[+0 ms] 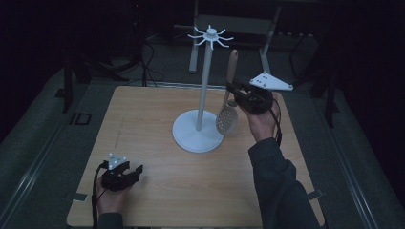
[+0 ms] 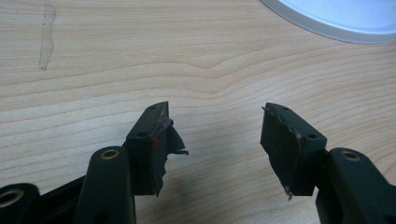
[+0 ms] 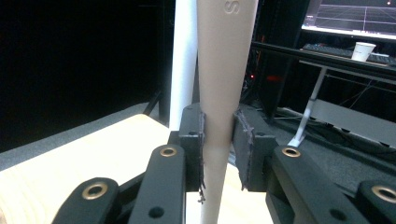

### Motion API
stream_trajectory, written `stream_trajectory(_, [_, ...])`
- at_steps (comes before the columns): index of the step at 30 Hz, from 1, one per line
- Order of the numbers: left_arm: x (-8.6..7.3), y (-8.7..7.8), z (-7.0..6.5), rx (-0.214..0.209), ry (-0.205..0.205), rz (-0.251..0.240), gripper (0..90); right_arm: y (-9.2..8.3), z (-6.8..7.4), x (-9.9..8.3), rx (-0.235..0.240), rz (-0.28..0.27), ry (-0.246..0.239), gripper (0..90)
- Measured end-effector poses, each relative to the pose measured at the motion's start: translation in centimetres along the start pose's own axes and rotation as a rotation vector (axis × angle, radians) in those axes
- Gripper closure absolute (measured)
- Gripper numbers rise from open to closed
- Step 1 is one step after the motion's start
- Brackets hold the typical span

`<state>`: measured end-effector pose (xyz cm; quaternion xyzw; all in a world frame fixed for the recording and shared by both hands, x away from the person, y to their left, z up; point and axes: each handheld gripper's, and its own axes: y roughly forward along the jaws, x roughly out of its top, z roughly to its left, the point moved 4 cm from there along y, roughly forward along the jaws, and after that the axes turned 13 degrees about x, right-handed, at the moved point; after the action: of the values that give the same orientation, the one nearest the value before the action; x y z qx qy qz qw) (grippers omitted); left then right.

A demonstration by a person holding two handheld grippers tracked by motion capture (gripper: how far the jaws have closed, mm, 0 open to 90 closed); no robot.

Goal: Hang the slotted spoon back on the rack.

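Item: slotted wooden spoon (image 1: pixel 228 104), pale wood, long tapered handle and perforated oval bowl. It is held upright and slightly tilted, handle end up and bowl down, the bowl hanging just above the desk (image 1: pixel 143 143) at about 3 o'clock from the stand's pole, close beside the round base. Holder: right gripper (image 1: pixel 237 92), raised off the desk at the 2 o'clock part of the high view, grey three-cornered plate on top; its fingers (image 3: pixel 194 140) are closed onto the spoon handle (image 3: pixel 219 116), one pad pressing each side, as the right gripper view shows, with the white pole just behind the handle. Item: white stand (image 1: pixel 198 129), with a round flat base on the desk near its centre, a thin upright pole, and a crown of short curved hooks at the top. The spoon hangs on none of the hooks. Item: left gripper (image 1: pixel 129 172), low near the 7 o'clock corner of the desk, in the person's left hand; its fingers (image 2: pixel 152 140) stand wide apart with nothing between them but bare wood grain, torn pad lining visible on both. The rim of the stand base (image 2: pixel 336 23) shows at 1 o'clock in the left gripper view. Surface: light wooden desk, dark room around it.
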<state>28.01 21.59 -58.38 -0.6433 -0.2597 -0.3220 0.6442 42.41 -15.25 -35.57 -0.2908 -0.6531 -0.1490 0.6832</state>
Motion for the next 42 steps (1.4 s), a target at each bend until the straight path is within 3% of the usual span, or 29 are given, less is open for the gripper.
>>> stream_trajectory(4, [0.0, 0.0, 0.0, 0.000, 0.000, 0.001, 43.0, 0.2, 0.0, 0.4, 0.015, -0.012, 0.027, 74.0])
stream_trajectory(17, [0.0, -0.1, 0.2, 0.001, -0.008, -0.001, 42.9, 1.2, 0.1, 1.5, 0.022, -0.009, 0.036, 74.1])
stream_trajectory(42, [0.0, -0.1, 0.2, 0.002, -0.011, -0.006, 43.0, 2.6, 0.1, 1.4, 0.024, 0.015, 0.052, 74.0])
